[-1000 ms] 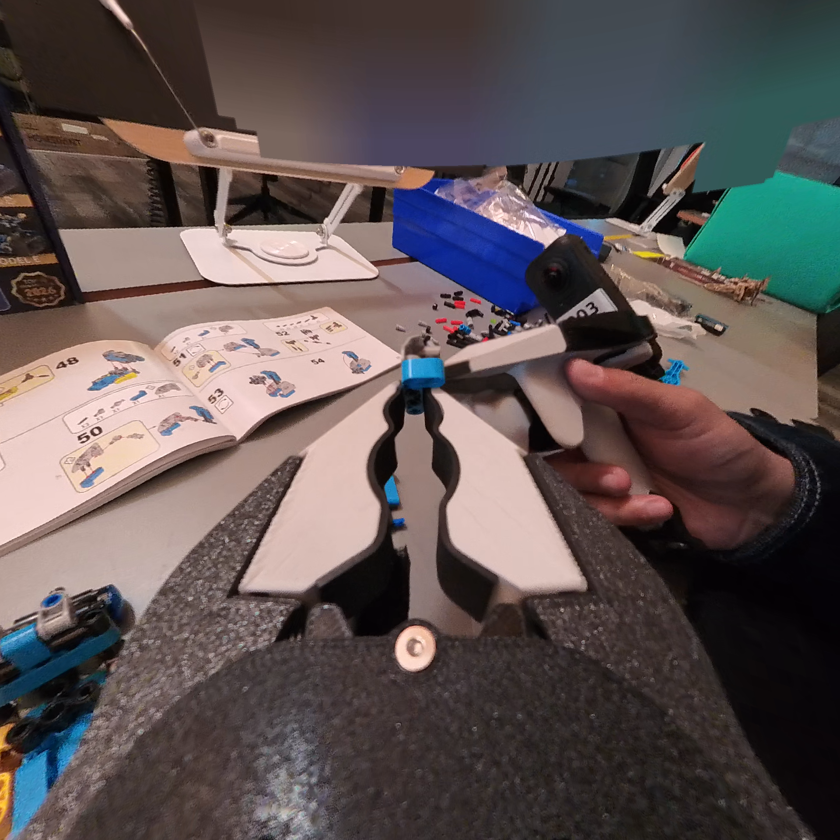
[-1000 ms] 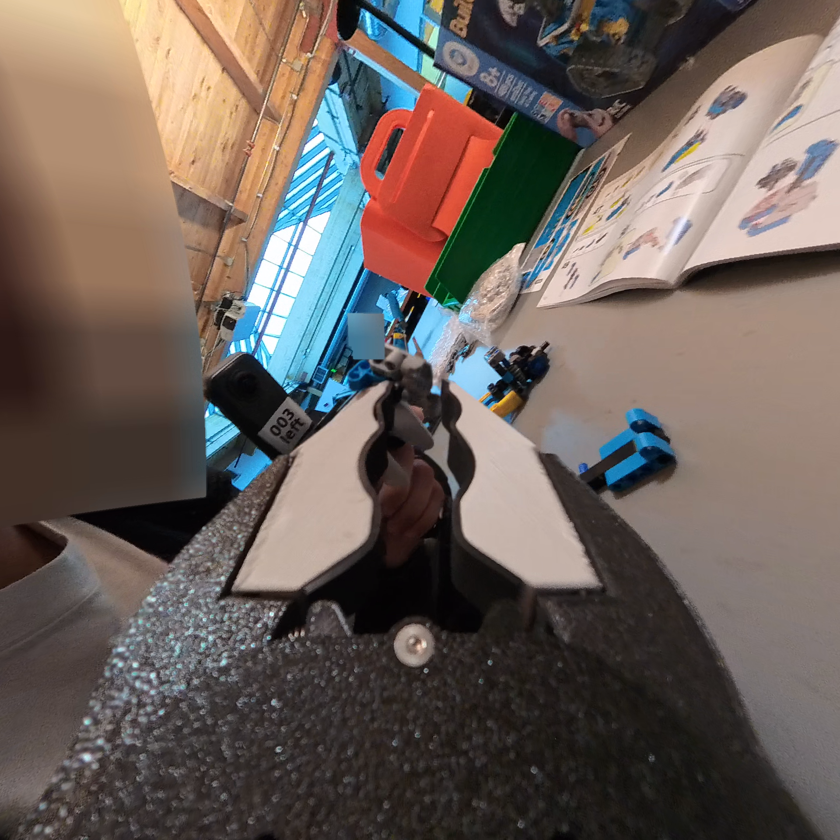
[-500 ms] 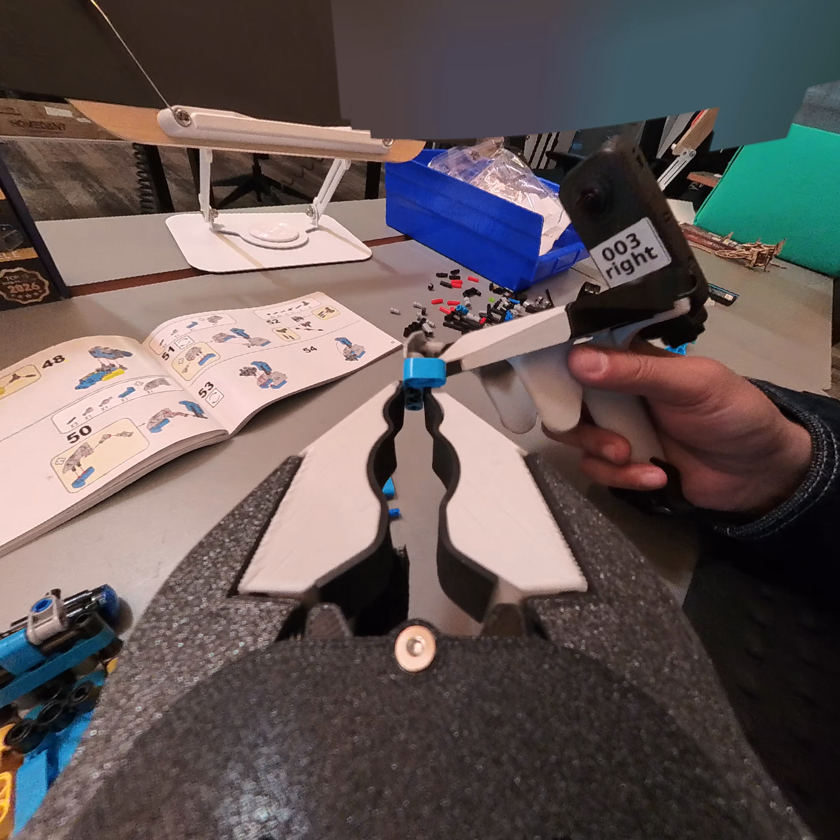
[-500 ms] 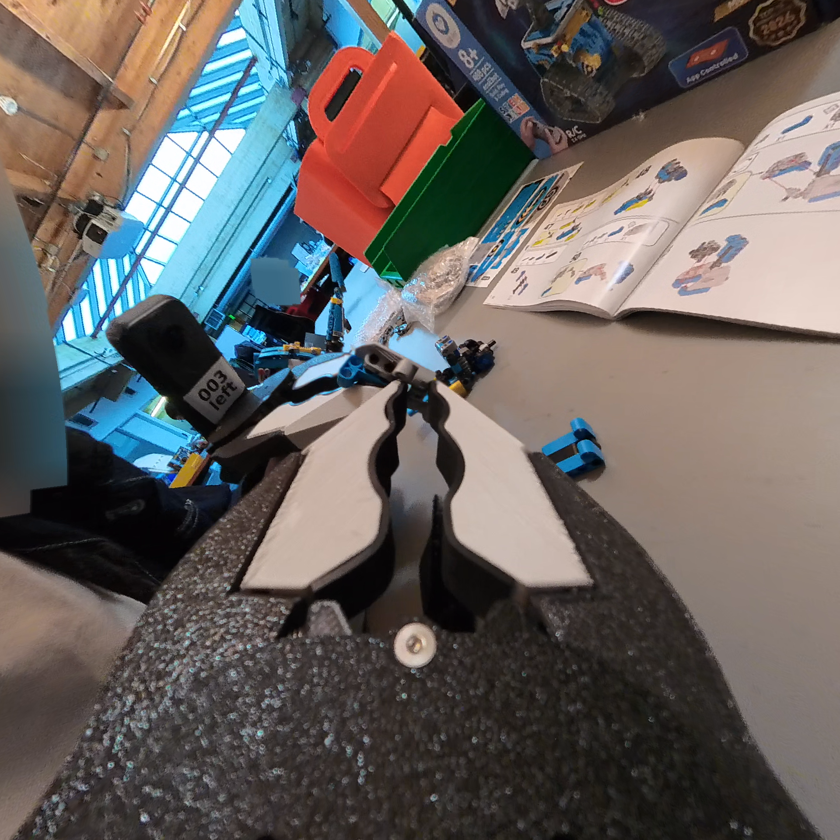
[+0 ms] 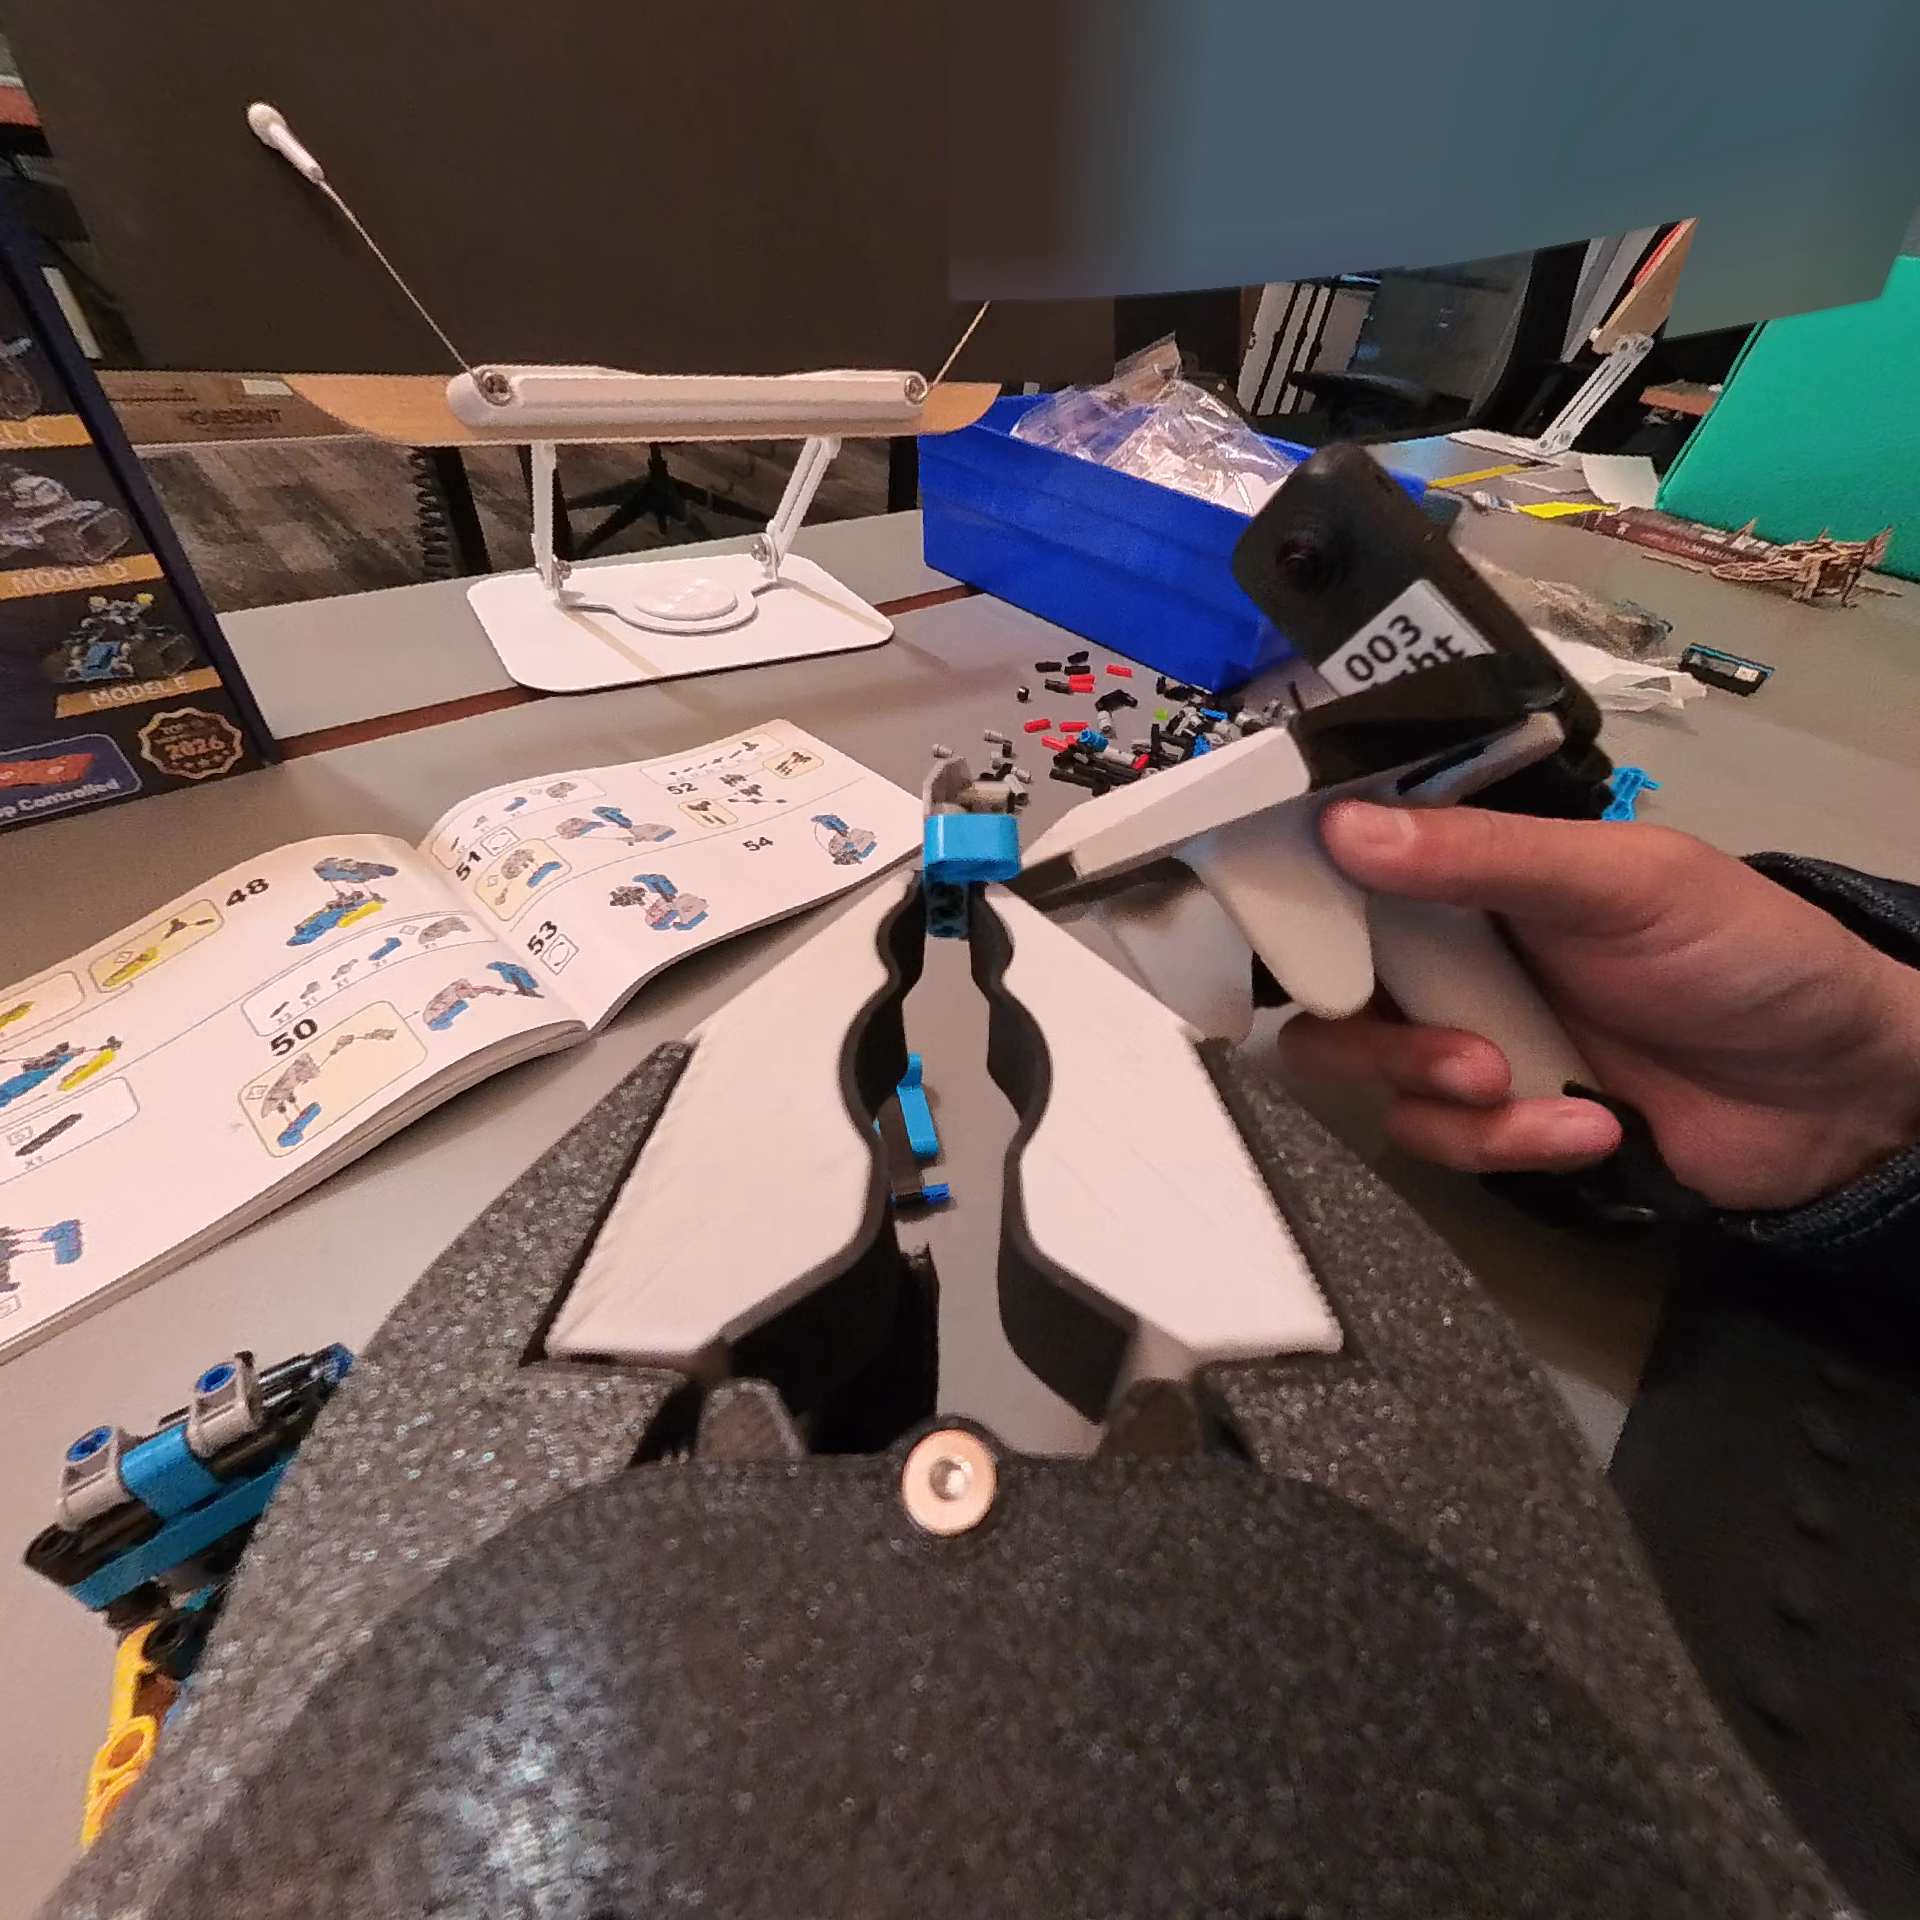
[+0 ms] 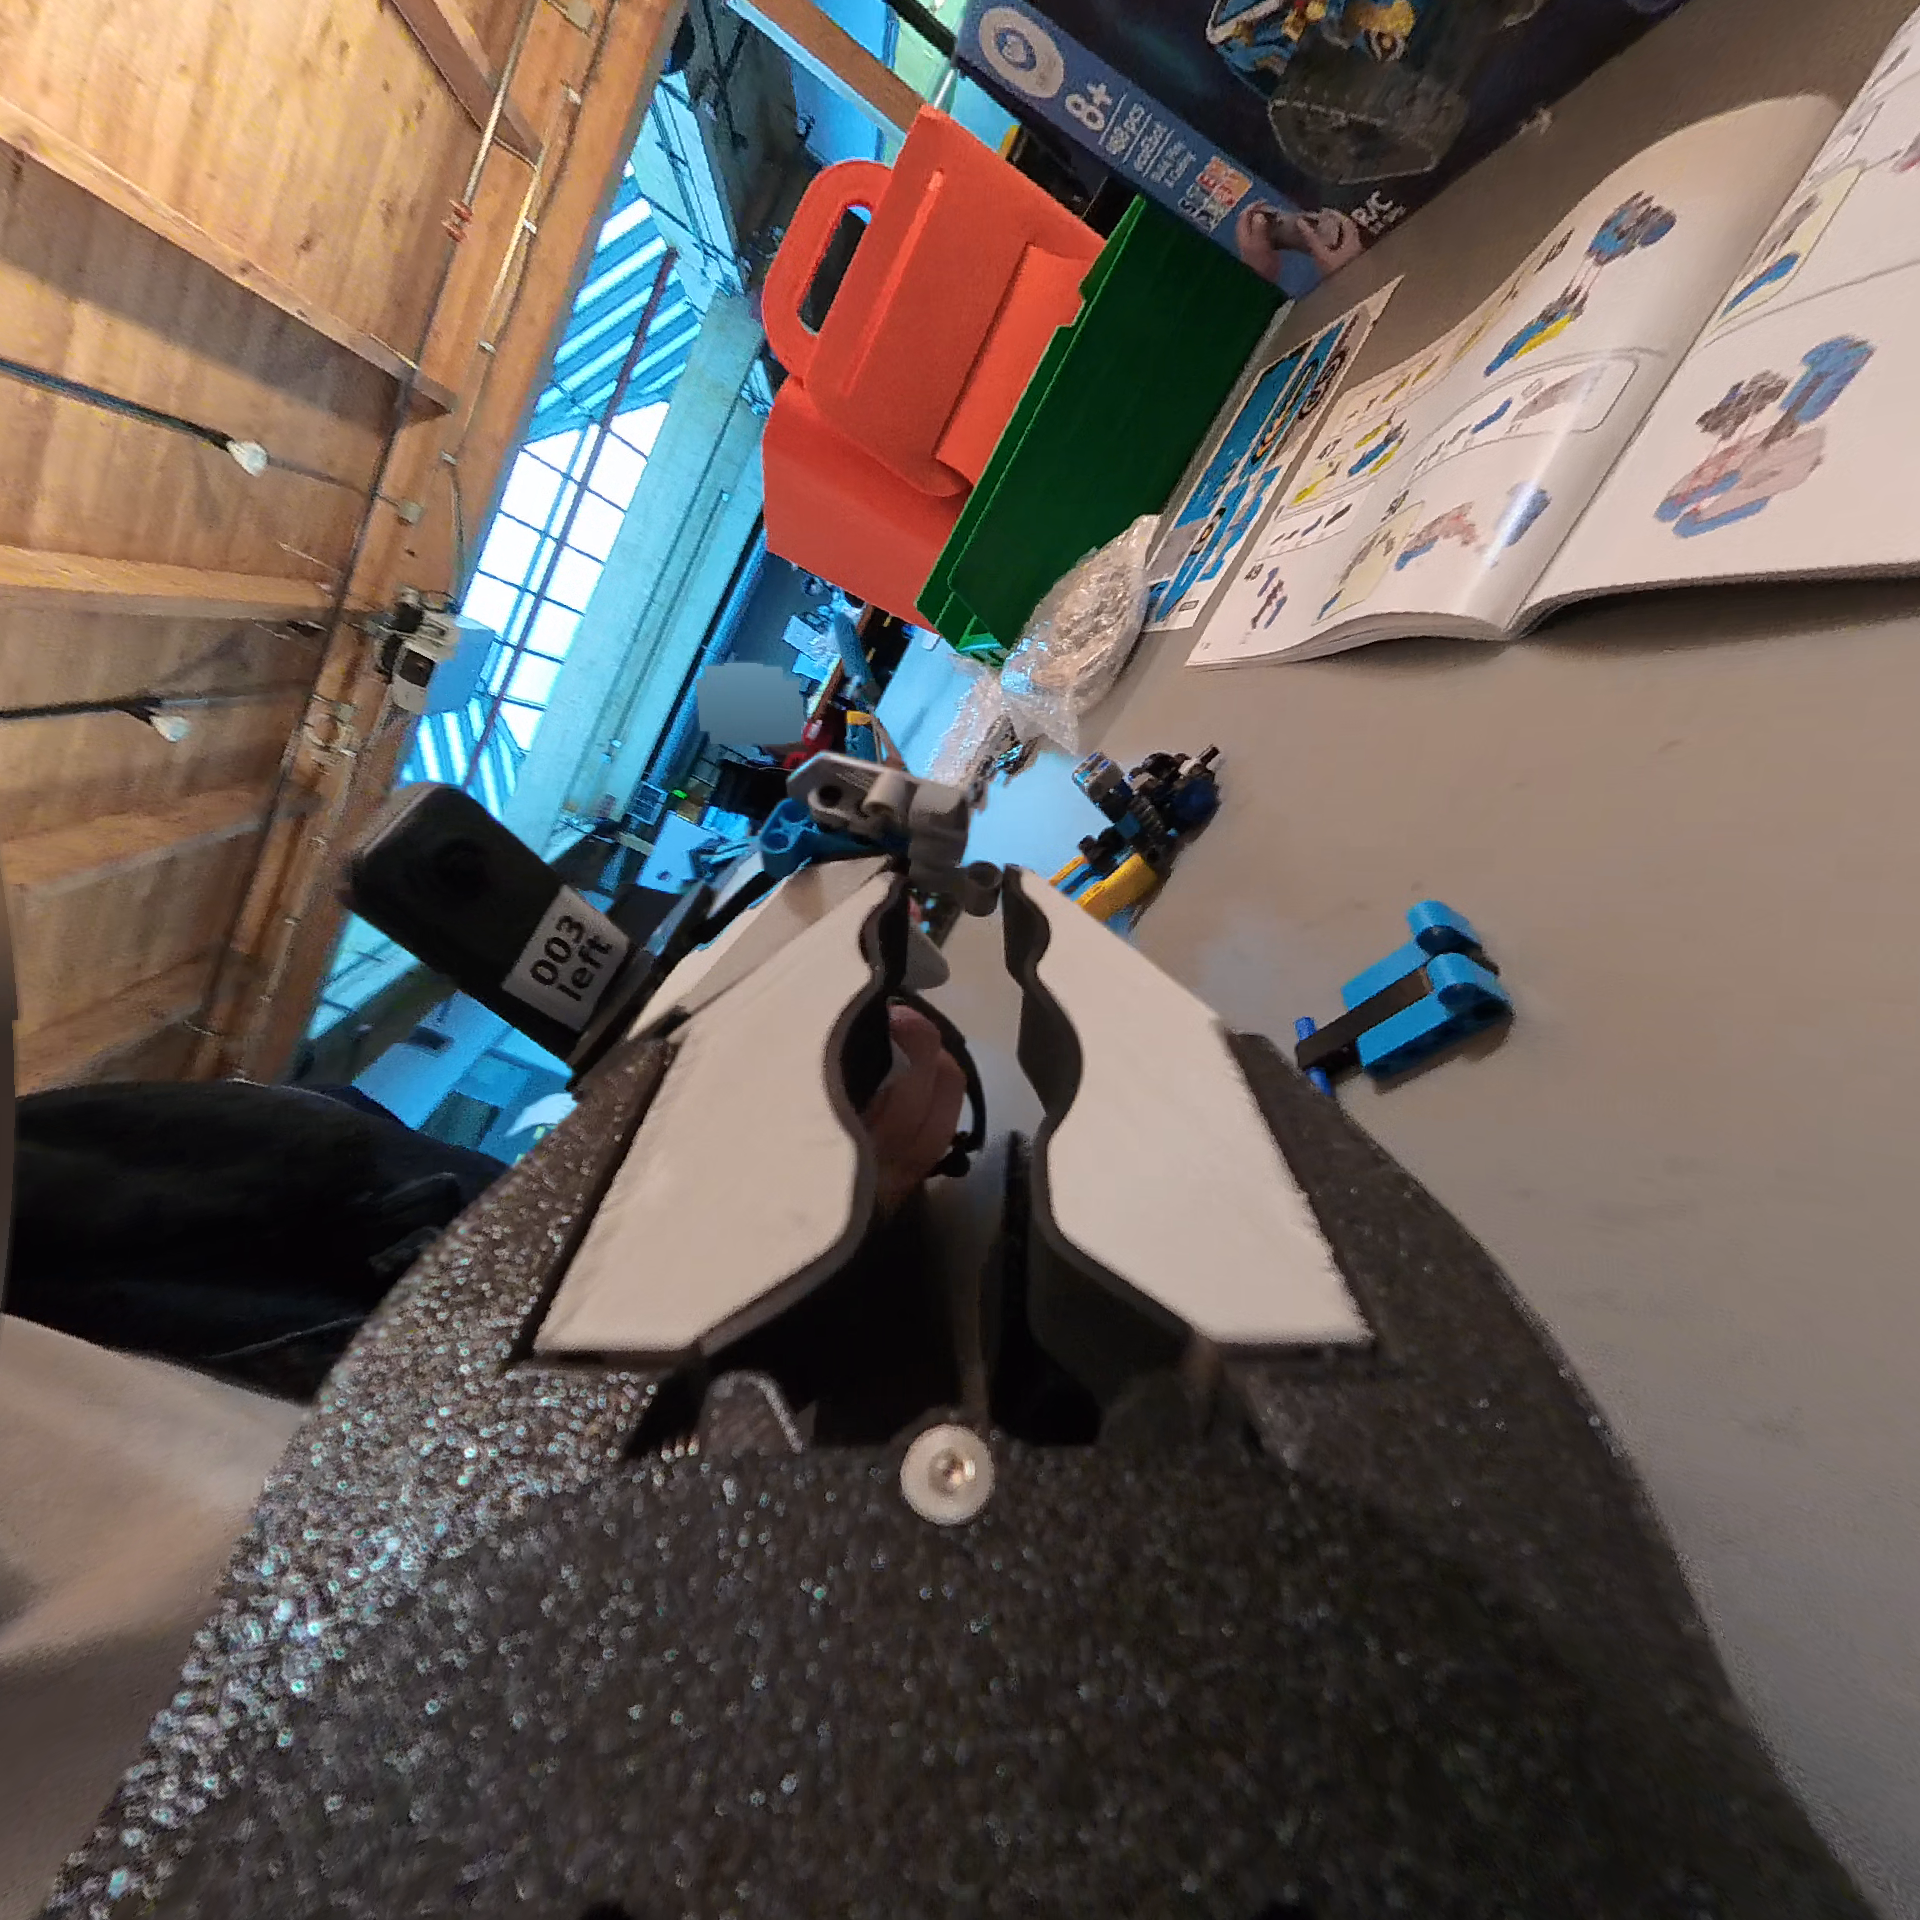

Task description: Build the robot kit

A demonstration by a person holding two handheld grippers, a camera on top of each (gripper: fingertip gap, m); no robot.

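My left gripper [image 5: 948,902] is shut on a small brick assembly held above the grey table: a blue piece [image 5: 971,844] with a grey piece [image 5: 964,792] on top. My right gripper [image 6: 951,891], held by a hand [image 5: 1662,987], reaches in from the right in the left wrist view, its fingertips [image 5: 1049,854] against the blue piece. In the right wrist view its jaws stand narrow around the grey piece [image 6: 935,826] of the same assembly. The left gripper shows behind that.
An open instruction booklet [image 5: 416,935] lies left. Behind it are a white stand [image 5: 675,613], a blue bin [image 5: 1091,540] and loose small parts [image 5: 1122,727]. A part-built blue model [image 5: 156,1486] sits near left. A blue piece [image 6: 1423,987] lies on the table. Orange [image 6: 935,343] and green [image 6: 1101,416] bins stand beyond. Less than 4 cm separates the two grippers' tips. Both grippers' tips are roughly 15 cm from the part-built blue model [image 5: 156,1486].
The right gripper has rolled and tilted while staying at the assembly, and its camera end has dropped lower. The left gripper has kept hold of the blue piece and barely moved.
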